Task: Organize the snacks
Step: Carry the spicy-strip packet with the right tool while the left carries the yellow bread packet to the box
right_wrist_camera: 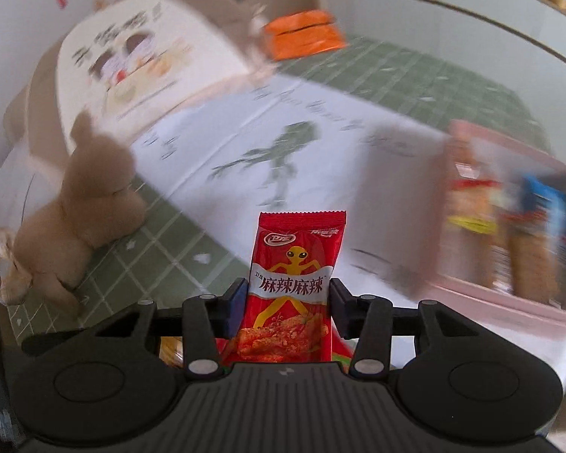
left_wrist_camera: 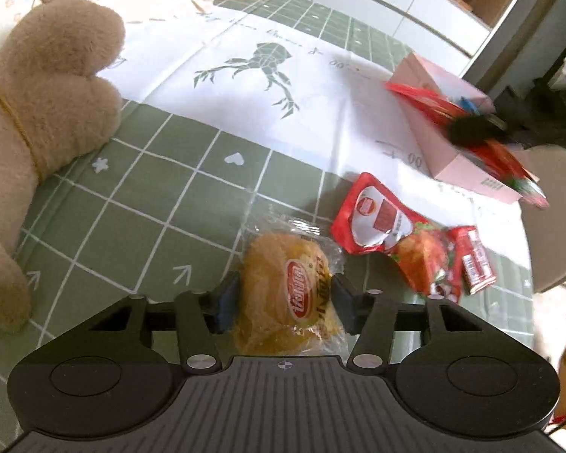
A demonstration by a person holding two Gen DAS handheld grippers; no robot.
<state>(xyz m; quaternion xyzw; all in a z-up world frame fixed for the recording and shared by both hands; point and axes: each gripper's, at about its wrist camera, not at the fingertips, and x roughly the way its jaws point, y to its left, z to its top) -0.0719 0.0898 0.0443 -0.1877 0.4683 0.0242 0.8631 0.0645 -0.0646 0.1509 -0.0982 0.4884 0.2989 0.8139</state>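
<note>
Right gripper [right_wrist_camera: 287,302]: jaws clamped on red spicy-strip packet [right_wrist_camera: 294,287], long axis upright; pink box [right_wrist_camera: 509,294] ahead-right. Left gripper [left_wrist_camera: 285,304]: jaws clamped on wrapped cake [left_wrist_camera: 286,294].

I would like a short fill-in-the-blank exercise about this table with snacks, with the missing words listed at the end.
1. The left gripper has its jaws around a wrapped ____ cake.
2. The packet held in the right gripper is mainly ____.
3. Some snacks already lie in the ____ box.
4. The soft toy lies on the ____ checked tablecloth.

Missing words: yellow; red; pink; green
</note>
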